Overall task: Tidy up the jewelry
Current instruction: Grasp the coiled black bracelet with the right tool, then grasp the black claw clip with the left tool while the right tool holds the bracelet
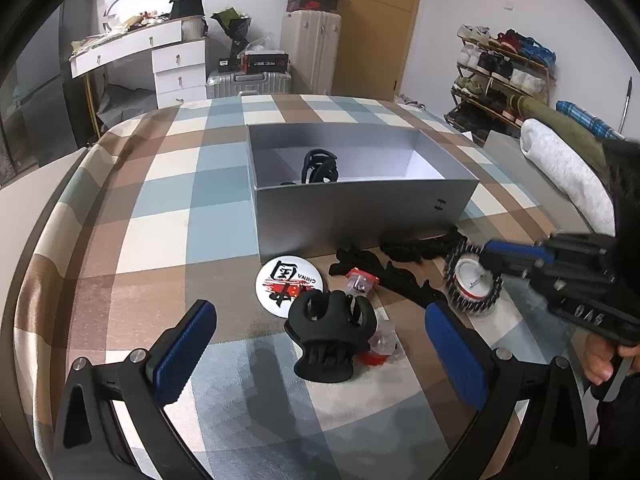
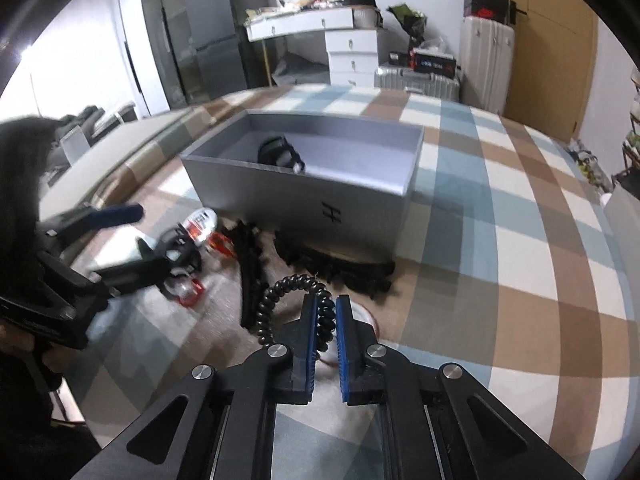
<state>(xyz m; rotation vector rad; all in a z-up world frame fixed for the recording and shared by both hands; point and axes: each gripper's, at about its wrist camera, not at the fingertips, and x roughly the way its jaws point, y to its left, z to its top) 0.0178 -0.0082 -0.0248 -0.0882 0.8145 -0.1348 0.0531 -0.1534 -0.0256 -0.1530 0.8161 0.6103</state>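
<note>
The right gripper (image 2: 325,320) has its fingers clamped on a black coil hair tie (image 2: 280,300), just in front of the grey box (image 2: 304,204) on the checked bed (image 2: 500,240); next, I judge, lift it over the box wall and let go; the left gripper (image 1: 320,344), fingers apart, hovers around a black hair claw (image 1: 326,334); only the left view shows the round badge (image 1: 286,286).
</note>
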